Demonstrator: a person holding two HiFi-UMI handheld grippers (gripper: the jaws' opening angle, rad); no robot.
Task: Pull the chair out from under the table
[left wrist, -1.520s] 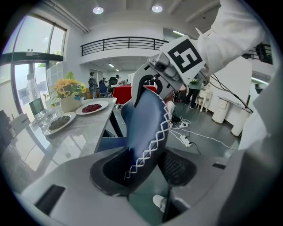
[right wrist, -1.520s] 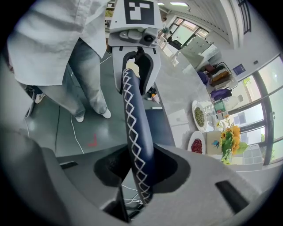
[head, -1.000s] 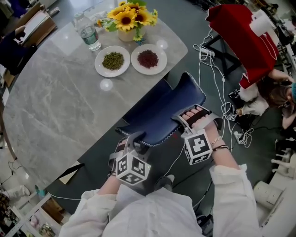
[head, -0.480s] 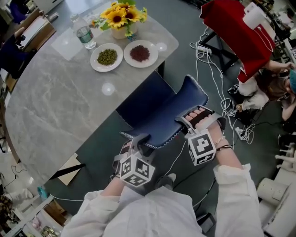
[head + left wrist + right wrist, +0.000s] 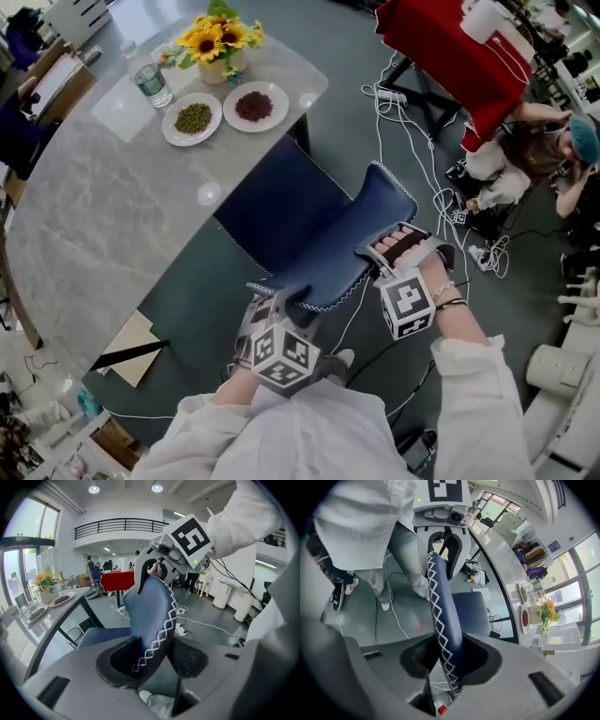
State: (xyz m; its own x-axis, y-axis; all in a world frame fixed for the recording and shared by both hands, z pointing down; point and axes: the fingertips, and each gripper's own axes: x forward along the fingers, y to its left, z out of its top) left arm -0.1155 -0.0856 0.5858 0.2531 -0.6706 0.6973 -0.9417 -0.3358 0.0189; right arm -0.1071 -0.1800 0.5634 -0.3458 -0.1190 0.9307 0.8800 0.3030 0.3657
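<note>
The blue chair [image 5: 281,214] with white cross-stitching stands partly out from under the grey marble table [image 5: 103,216], its seat mostly showing. Both grippers hold the top edge of its backrest [image 5: 349,246]. My left gripper [image 5: 286,302] is shut on the backrest's left end [image 5: 151,606], and its jaws have just closed slightly further on it. My right gripper [image 5: 394,246] is shut on the right end [image 5: 443,606], with the stitched edge running between its pads [image 5: 417,660].
On the table's far end stand a sunflower vase [image 5: 214,42], a water bottle [image 5: 150,84] and two plates of beans [image 5: 192,118]. White cables [image 5: 422,159] trail across the floor to the right. A red-draped stand [image 5: 441,47] and a seated person [image 5: 530,150] are beyond them.
The chair has slid back from the table toward me, and more of its seat shows. Both grippers came back with the backrest, still shut on it.
</note>
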